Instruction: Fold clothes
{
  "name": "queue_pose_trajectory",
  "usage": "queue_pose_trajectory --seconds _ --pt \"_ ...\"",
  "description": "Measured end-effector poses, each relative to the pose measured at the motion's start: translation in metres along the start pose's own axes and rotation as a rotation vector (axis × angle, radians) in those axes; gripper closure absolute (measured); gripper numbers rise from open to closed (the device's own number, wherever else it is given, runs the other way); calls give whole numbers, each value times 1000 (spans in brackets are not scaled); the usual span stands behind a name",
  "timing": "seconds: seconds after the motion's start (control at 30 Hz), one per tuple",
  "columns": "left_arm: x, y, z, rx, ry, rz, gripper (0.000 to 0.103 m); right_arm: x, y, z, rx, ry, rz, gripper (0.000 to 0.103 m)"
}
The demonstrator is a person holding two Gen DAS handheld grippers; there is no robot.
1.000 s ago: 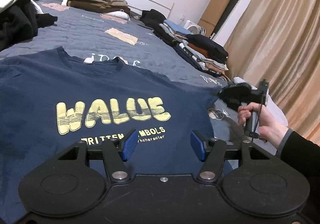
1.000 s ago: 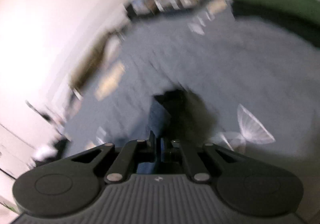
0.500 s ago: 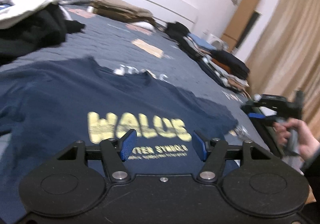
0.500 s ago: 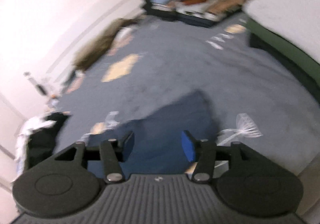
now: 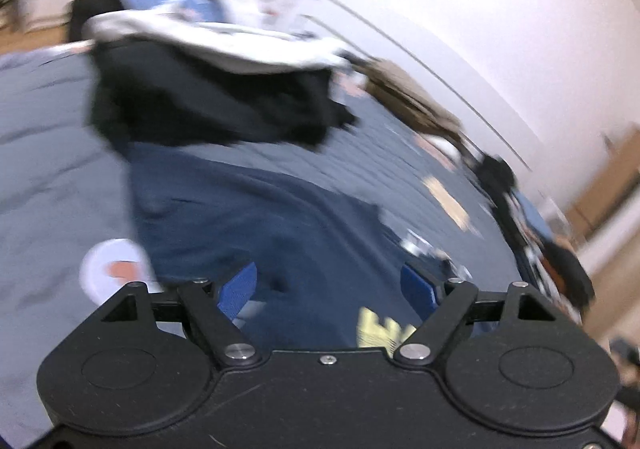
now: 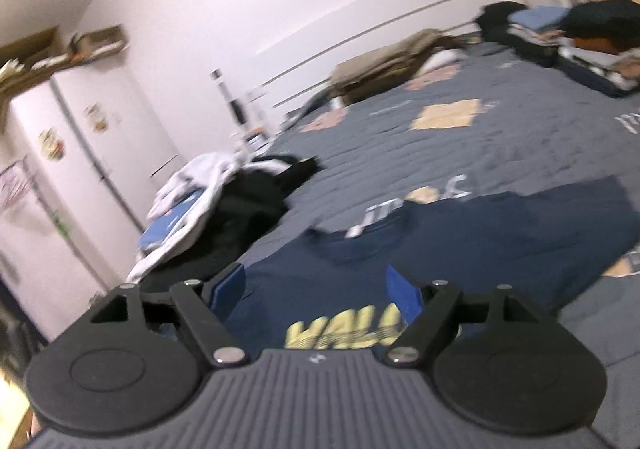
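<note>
Left wrist view, left to right: grey bedspread [image 5: 48, 153] with a round white patch near the tongs; a loose heap of clothes [image 5: 208, 97], black below and white on top, lying at the far end of the navy T-shirt [image 5: 260, 225]; a tan folded pile [image 5: 416, 105] by the white headboard [image 5: 460, 89]; a blurred row of folded clothes [image 5: 536, 245] along the right edge of the bed. The left tongs [image 5: 329, 287] stand wide, having just been opening, with nothing between the blue pads [image 5: 236, 289]; the T-shirt lies flat on the bed below them, its yellow print [image 5: 380, 331] showing at the lower right.

Right wrist view, left to right: white wardrobe doors [image 6: 80, 153] with boxes on top; the same black-and-white heap of clothes [image 6: 236, 217] at the left side of the bed; the tan folded pile [image 6: 392, 65] against the headboard [image 6: 360, 45]; the row of folded clothes [image 6: 568, 37] at the far right. The right tongs [image 6: 316, 291] also stand wide, having just been opening, and hold nothing. The T-shirt [image 6: 480, 245] lies spread beneath them, collar toward the headboard, one sleeve reaching right.

Open bedspread [image 6: 460, 153] lies between the T-shirt's collar and the piles at the head. No containers show in either view.
</note>
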State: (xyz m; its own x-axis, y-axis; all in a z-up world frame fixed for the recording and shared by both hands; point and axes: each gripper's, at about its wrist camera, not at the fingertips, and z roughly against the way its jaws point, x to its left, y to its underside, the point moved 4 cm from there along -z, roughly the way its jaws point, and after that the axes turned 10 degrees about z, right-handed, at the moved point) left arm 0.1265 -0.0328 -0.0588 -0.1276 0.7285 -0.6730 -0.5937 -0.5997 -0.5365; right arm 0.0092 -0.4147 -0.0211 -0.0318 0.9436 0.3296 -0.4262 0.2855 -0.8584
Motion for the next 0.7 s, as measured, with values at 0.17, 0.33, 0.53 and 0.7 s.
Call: queue_pose_trajectory --seconds 0.17,0.33,0.53,0.7 --pt "44 -15 -6 -7 -52 156 25 25 14 -24 42 -75 -20 23" --pt "71 -8 -24 67 -18 247 27 54 36 -36 105 -133 -1 23" --pt "86 8 -54 102 -21 324 38 54 53 -39 150 -129 -6 23" --pt "87 9 -69 88 -43 337 38 47 55 -45 145 -125 -51 22"
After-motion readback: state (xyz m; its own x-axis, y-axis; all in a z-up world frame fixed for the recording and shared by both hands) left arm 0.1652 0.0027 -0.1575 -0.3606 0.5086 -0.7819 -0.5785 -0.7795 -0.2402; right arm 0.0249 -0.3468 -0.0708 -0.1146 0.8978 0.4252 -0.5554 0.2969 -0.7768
